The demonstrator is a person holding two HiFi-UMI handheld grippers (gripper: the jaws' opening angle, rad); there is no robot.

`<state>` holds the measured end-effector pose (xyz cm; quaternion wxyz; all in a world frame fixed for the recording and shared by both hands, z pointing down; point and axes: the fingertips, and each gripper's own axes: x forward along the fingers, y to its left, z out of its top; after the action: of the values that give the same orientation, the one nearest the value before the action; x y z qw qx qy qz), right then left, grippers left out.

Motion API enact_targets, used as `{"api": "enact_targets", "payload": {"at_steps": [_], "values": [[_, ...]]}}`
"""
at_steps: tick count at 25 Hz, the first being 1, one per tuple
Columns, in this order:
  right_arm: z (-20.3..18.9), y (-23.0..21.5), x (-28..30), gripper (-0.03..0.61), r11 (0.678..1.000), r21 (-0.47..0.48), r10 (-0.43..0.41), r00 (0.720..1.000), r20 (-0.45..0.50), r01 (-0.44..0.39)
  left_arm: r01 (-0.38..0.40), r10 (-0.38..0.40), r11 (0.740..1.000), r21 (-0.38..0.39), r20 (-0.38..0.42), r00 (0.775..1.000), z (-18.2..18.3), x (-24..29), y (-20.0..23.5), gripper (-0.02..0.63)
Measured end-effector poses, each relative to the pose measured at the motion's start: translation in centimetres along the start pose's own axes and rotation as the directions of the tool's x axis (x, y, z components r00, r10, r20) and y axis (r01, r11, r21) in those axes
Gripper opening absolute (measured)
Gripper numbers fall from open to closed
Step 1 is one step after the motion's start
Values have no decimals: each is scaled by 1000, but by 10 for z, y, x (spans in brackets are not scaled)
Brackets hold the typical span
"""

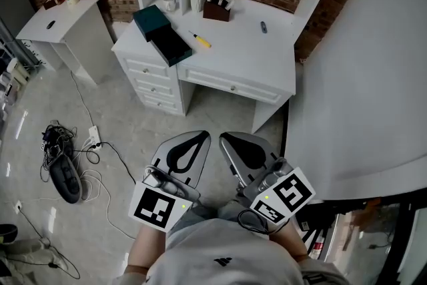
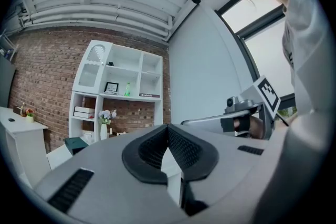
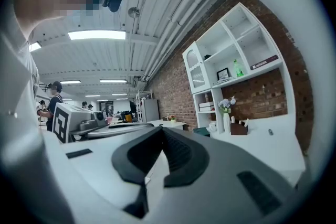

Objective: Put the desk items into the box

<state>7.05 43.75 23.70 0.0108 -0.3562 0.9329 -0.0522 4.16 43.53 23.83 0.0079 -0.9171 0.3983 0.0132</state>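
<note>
One dark teal box (image 1: 163,37) lies open on the white counter (image 1: 233,53) at upper centre, with one yellow pen (image 1: 201,41) just right of it. The left hand-held gripper (image 1: 191,145) and right hand-held gripper (image 1: 239,147), at the bottom of the frame, are both closed and empty.

Soft, even indoor light, with no hard shadows. In the head view the white worktop (image 1: 233,43) at 12 o'clock reads bright, and the floor (image 1: 40,143) shows faint glare streaks at 9 o'clock. Ceiling light strips (image 3: 97,34) glow at 11 o'clock in the right gripper view. Both gripper views are fisheye, with black corners and bowed lines. The left gripper (image 2: 168,127) and right gripper (image 3: 160,129) look slightly soft up close.
</note>
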Motion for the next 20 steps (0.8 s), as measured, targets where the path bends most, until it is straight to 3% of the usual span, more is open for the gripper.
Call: {"api": "enact_targets", "payload": {"at_steps": [4,9,20], "values": [[-4,-3,8,8,997,-55,-49,999,-21,48,23,-23,1000,13,-5,1000,-5,-1,10,12],[-2,-20,14,8,998,26,-54,999,5,54,27,-27,1000,-4,-7,1000,-9,12,25,12],[10,-117,62,8,1000,-30,-7,1000,-6,7,-31,31,999,-14,1,1000,-10,104,76,12]]}}
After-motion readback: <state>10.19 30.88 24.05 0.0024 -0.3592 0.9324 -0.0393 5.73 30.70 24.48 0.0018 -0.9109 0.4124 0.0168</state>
